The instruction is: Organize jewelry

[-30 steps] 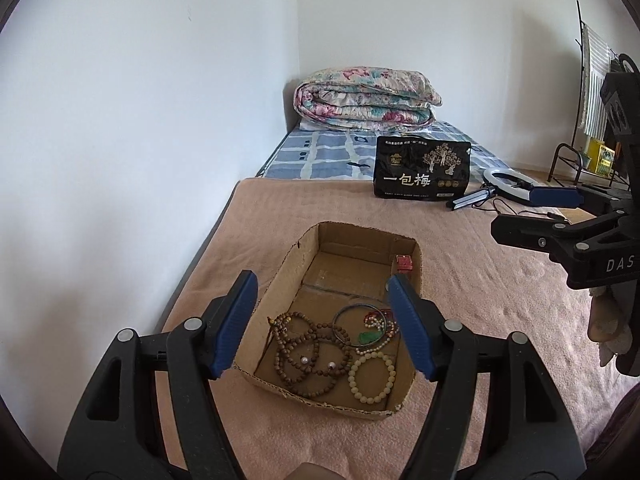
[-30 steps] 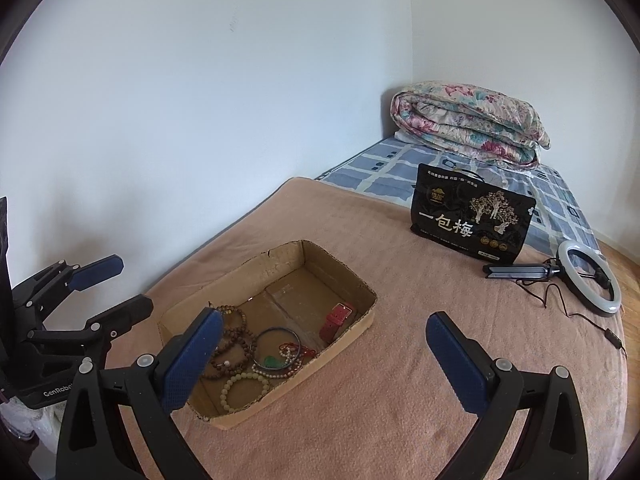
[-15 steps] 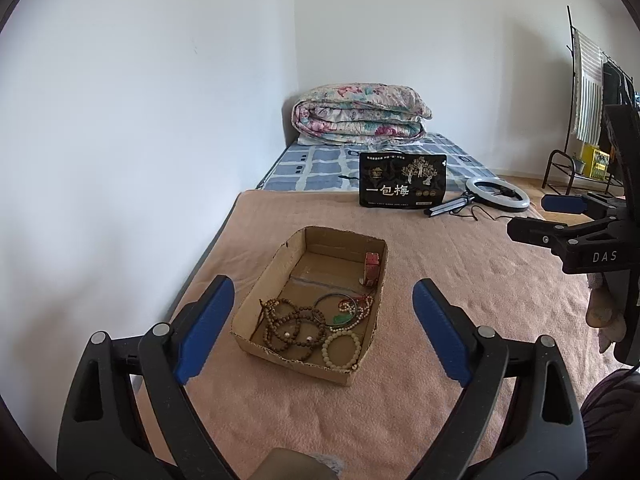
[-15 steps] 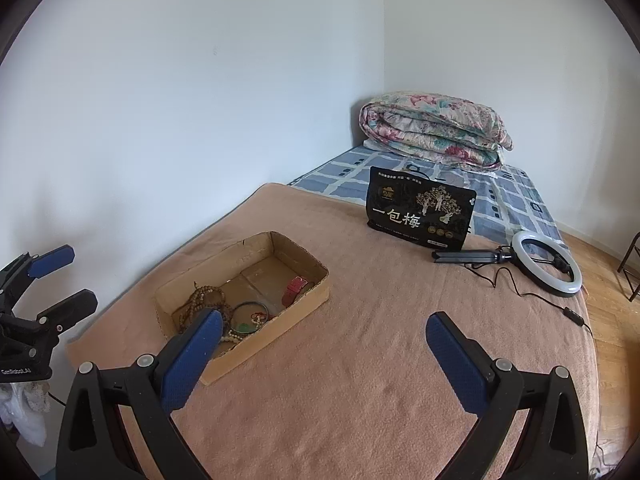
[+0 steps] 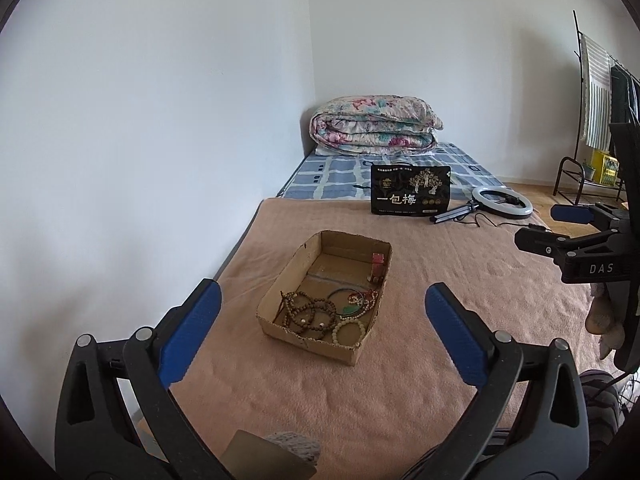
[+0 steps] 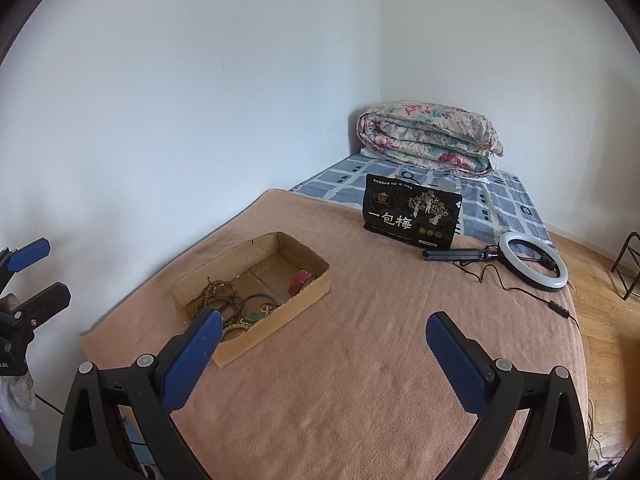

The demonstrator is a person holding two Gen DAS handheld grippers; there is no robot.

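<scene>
A shallow cardboard box [image 5: 280, 280] sits on the pink blanket. It holds brown bead bracelets [image 5: 306, 314], a cream bead bracelet [image 5: 349, 332], a dark bangle with a green piece [image 5: 347, 304] and a red item [image 5: 377, 266]. The box also shows in the right wrist view [image 6: 308, 292]. My left gripper [image 5: 322, 320] is open and empty, held back from the box's near end. My right gripper [image 6: 324, 344] is open and empty, to the right of the box; it also shows in the left wrist view [image 5: 560, 228].
A black snack bag [image 5: 410, 196] stands at the blanket's far edge, with a ring light [image 5: 502, 202] and its cable beside it. A folded floral quilt [image 5: 374, 126] lies by the wall corner. A clothes rack [image 5: 600, 100] stands at the right.
Both grippers have pulled back and up from the box, which now looks smaller and farther. The left gripper's jaws have opened wider.
</scene>
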